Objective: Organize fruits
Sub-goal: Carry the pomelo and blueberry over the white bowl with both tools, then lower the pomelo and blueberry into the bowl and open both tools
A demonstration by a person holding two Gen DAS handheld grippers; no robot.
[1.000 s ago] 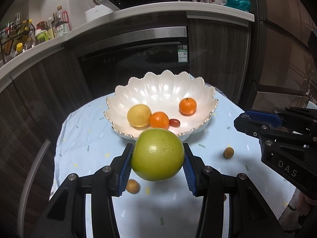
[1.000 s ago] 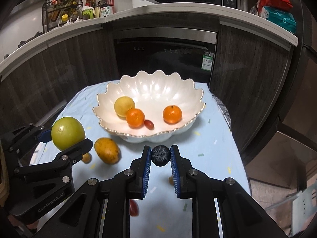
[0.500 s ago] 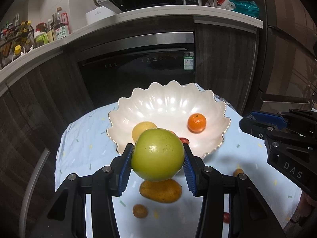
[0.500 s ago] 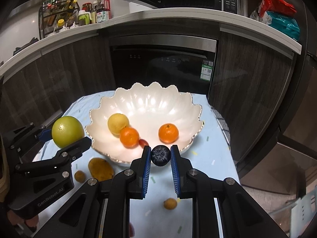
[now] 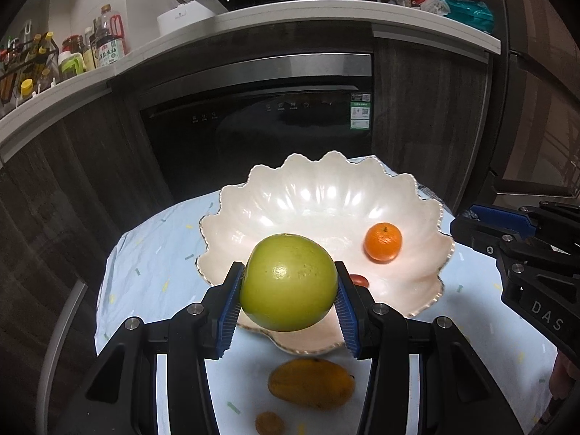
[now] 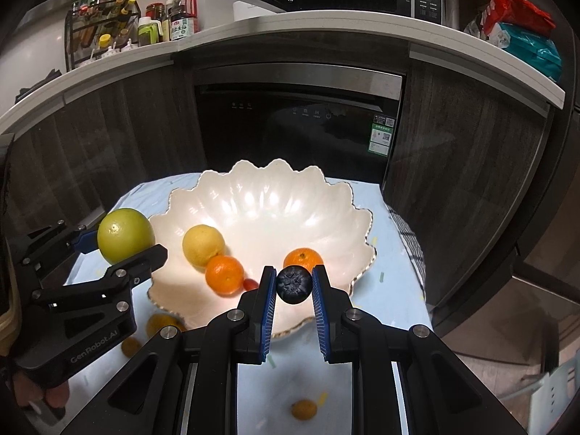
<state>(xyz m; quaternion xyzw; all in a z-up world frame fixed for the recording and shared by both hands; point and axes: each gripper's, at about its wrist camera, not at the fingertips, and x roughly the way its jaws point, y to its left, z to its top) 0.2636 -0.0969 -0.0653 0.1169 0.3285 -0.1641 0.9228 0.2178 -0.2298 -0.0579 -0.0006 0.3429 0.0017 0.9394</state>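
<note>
My left gripper (image 5: pixel 288 299) is shut on a large green fruit (image 5: pixel 289 282), held above the near rim of the white scalloped bowl (image 5: pixel 326 195). It also shows at the left of the right wrist view (image 6: pixel 125 235). My right gripper (image 6: pixel 293 291) is shut on a dark blueberry (image 6: pixel 293 284) over the bowl's (image 6: pixel 268 195) front rim. In the bowl lie a yellow lemon (image 6: pixel 203 245), two oranges (image 6: pixel 224 274) (image 6: pixel 302 256) and a small red fruit (image 6: pixel 250 284).
The bowl stands on a round table with a light blue cloth (image 5: pixel 145 253). A yellow mango (image 5: pixel 311 382) and small brown fruits (image 5: pixel 270 423) (image 6: pixel 304 409) lie on the cloth in front of the bowl. A dark oven front (image 6: pixel 297 123) and counter stand behind.
Both grippers have risen and moved forward toward the bowl with their fruits. The green fruit now overlaps the bowl's near rim, and the blueberry is over the front rim.
</note>
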